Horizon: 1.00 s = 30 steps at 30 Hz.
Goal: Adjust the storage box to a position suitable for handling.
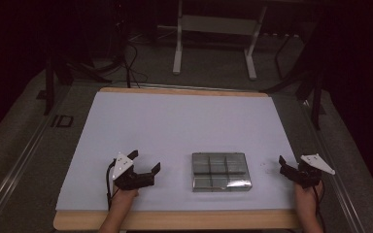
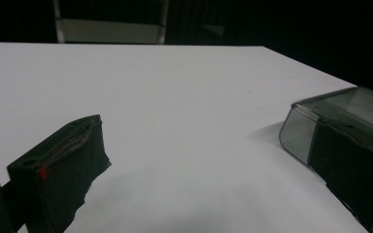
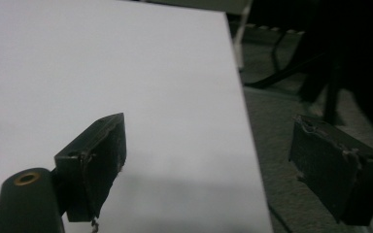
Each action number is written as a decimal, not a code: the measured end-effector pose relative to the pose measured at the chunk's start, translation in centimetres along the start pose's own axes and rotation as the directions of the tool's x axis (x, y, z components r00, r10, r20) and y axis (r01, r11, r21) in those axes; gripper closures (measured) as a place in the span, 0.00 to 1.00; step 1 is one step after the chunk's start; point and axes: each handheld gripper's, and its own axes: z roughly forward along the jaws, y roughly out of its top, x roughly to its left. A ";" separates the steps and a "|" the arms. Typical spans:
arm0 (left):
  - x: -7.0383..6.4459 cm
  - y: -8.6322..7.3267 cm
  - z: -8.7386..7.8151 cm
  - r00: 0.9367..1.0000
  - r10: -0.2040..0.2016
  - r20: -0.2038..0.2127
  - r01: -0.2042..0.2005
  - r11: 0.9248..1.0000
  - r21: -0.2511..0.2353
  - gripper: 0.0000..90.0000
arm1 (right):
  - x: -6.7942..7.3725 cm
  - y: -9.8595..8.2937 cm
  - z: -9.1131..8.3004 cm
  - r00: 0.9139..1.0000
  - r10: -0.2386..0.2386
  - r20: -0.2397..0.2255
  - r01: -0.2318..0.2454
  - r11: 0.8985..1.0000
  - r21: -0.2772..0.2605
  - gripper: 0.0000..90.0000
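A clear grey plastic box (image 1: 221, 171) with several compartments lies shut on the white table top (image 1: 175, 126), near the front edge. My left gripper (image 1: 144, 163) rests open to the left of it, nothing between its jaws. In the left gripper view the box corner (image 2: 315, 116) shows just behind the right fingertip (image 2: 354, 170). My right gripper (image 1: 291, 165) is open at the table's right edge, to the right of the box. In the right gripper view, one of its fingers (image 3: 99, 155) hangs over the table and the other over the floor.
The table has a wooden rim (image 1: 175, 219) at the front. Beyond it stand a white frame on two legs (image 1: 213, 29), dark stands and cables (image 1: 131, 68) on grey carpet. A metal rail (image 1: 24, 155) runs along the left side.
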 end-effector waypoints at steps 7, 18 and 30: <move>-0.5 0.9 0.8 0.999 0.012 0.048 -0.013 0.999 0.033 0.01 | -0.3 1.1 0.2 0.995 0.020 -0.096 -0.017 0.999 0.032 0.16; -1.4 2.0 1.7 0.992 0.036 0.119 -0.042 0.998 0.048 0.01 | 0.8 3.2 -0.4 0.973 -0.047 -0.225 0.053 0.998 0.018 0.19; -2.4 2.2 2.7 0.980 0.062 0.190 -0.077 0.995 0.070 0.01 | 1.9 3.4 -0.4 0.899 -0.003 -0.437 0.012 1.000 0.019 0.13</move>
